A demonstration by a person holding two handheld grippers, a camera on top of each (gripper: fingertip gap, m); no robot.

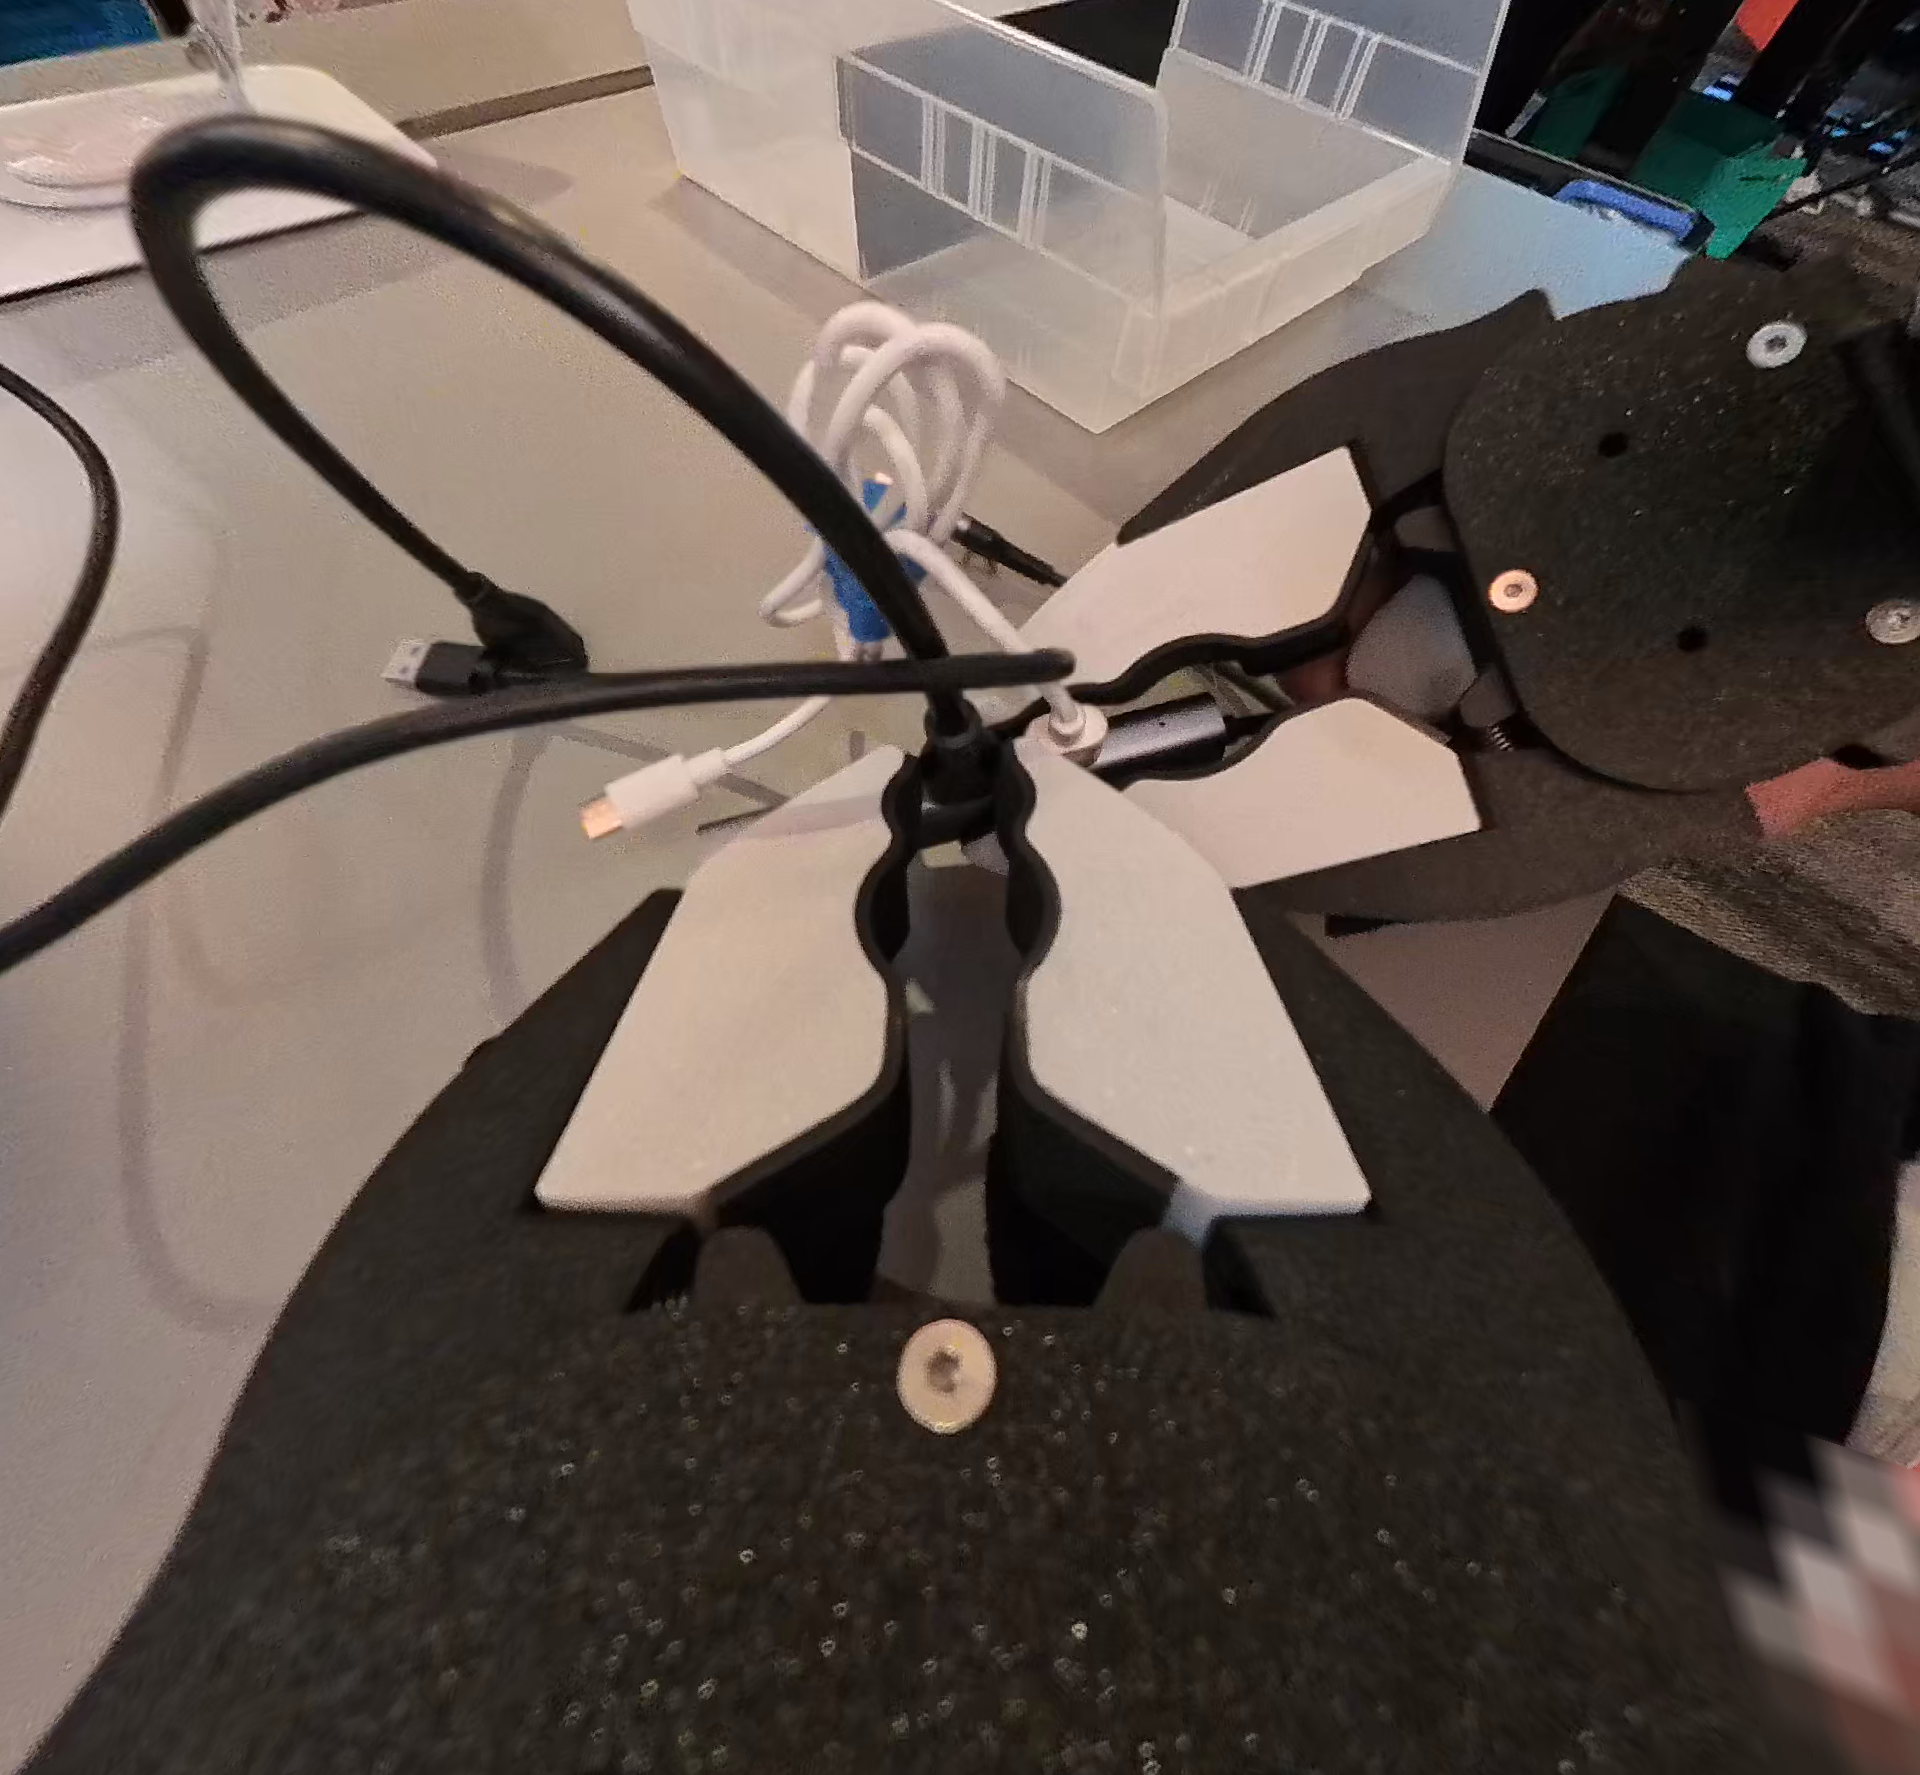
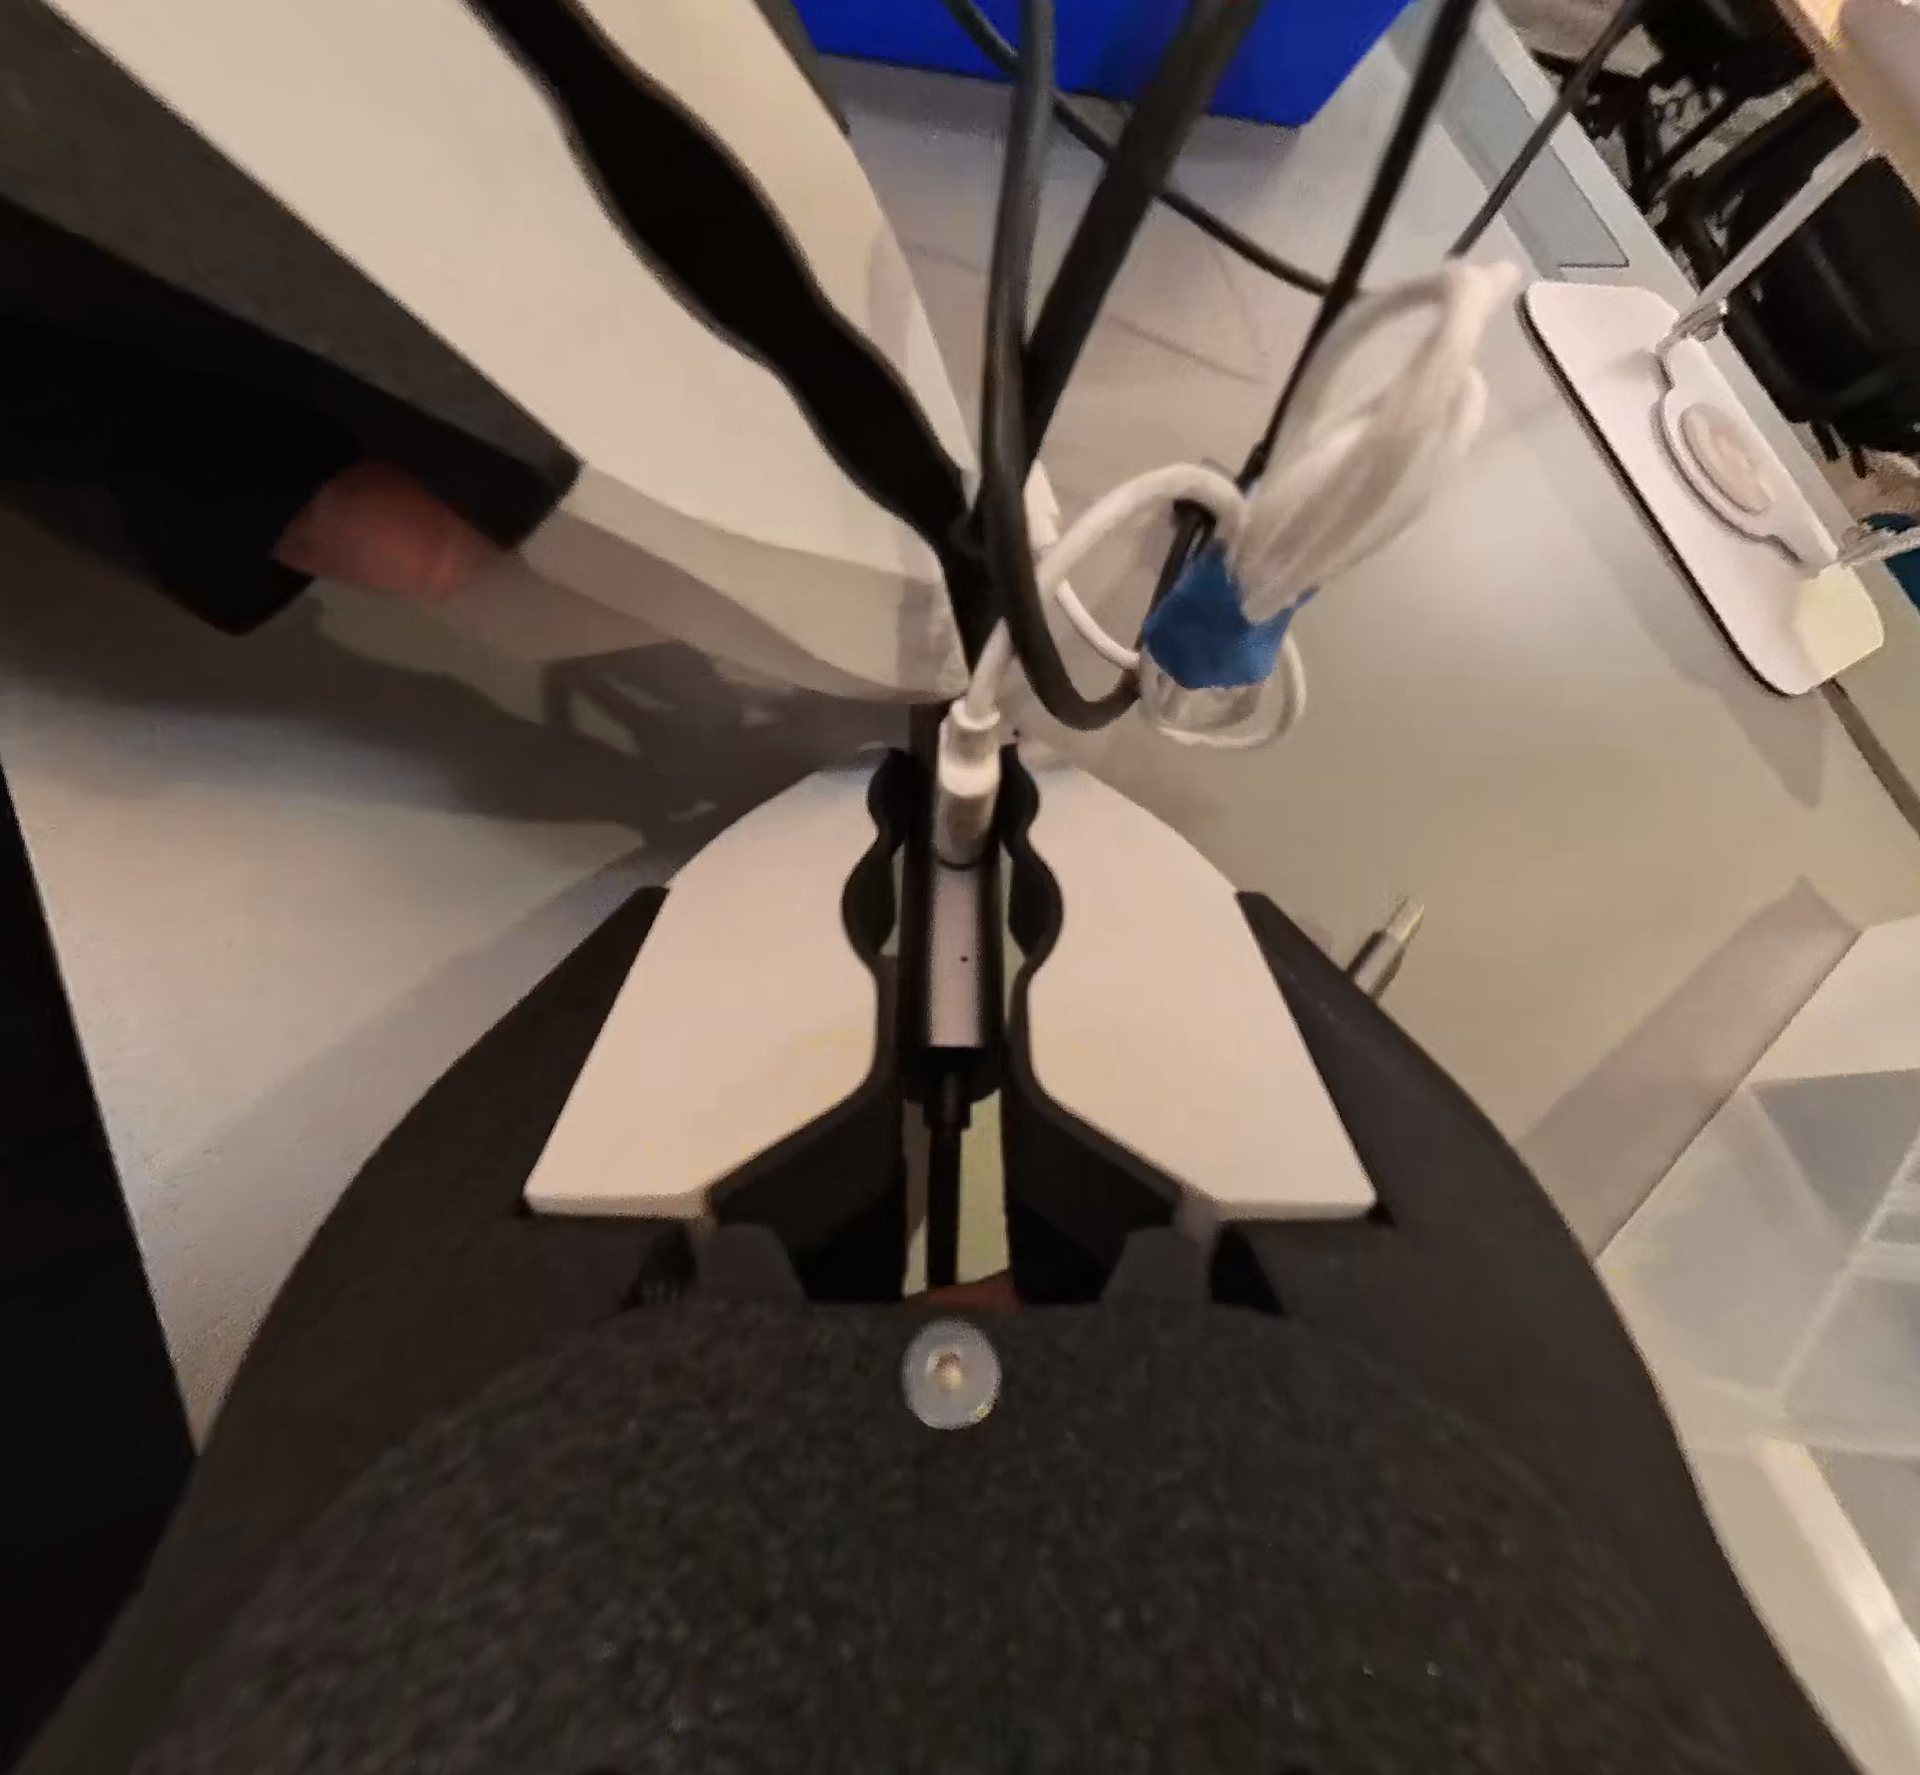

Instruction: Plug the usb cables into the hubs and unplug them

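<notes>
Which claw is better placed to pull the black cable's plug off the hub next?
Likely left: the left claw is shut on the black cable's plug, while the right claw braces the grey hub.

Left gripper [image 1: 958,795]: speckled black body, pale grey plates on fingers w/ wavy black inner edges, silver screw at centre. Right gripper [image 2: 954,826]: same build, more screws and small holes on its side. Black sleeve [image 2: 156,478].

Left tongs [image 1: 956,790] hide black cable's [image 1: 582,291] plug
</notes>
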